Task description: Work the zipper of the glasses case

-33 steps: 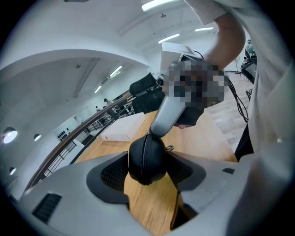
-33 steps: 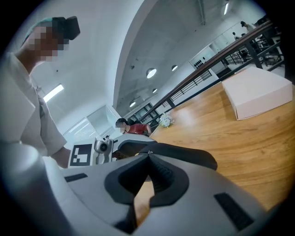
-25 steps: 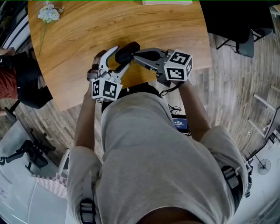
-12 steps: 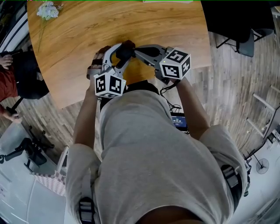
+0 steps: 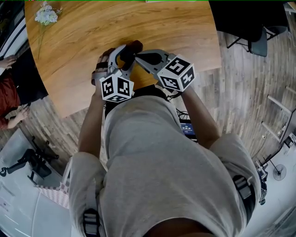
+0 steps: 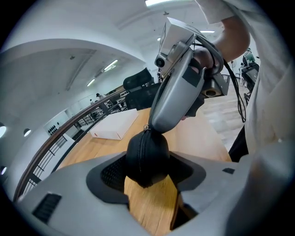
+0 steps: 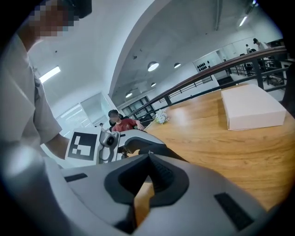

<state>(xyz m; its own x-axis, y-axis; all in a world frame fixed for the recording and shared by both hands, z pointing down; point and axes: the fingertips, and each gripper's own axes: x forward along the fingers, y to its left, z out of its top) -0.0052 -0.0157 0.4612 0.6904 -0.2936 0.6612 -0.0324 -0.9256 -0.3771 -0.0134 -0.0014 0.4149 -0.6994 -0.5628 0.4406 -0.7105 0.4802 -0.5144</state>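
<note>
The black glasses case [image 5: 134, 46] hangs above the wooden table [image 5: 83, 32], near its front edge. My left gripper [image 5: 125, 55] is shut on the case's rounded end [image 6: 146, 156]; its jaws have just been closing, with the case between the pads. My right gripper [image 5: 138, 57] comes in from the right and is shut. Its tips [image 6: 148, 129] pinch the small metal zipper pull [image 6: 146, 127] at the top of the case. In the right gripper view the closed jaws [image 7: 148, 156] hide the pull.
A white box [image 6: 113, 128] lies at the far side of the table. A small bunch of flowers [image 5: 46, 14] lies at the table's far left corner. A person in red [image 7: 120, 122] sits beyond the left edge. Chairs [image 5: 252, 44] stand on the floor to the right.
Both grippers and the case have shifted slightly up the picture, over the table. The right gripper's marker cube has swung left and turned. Both grips are unchanged.
</note>
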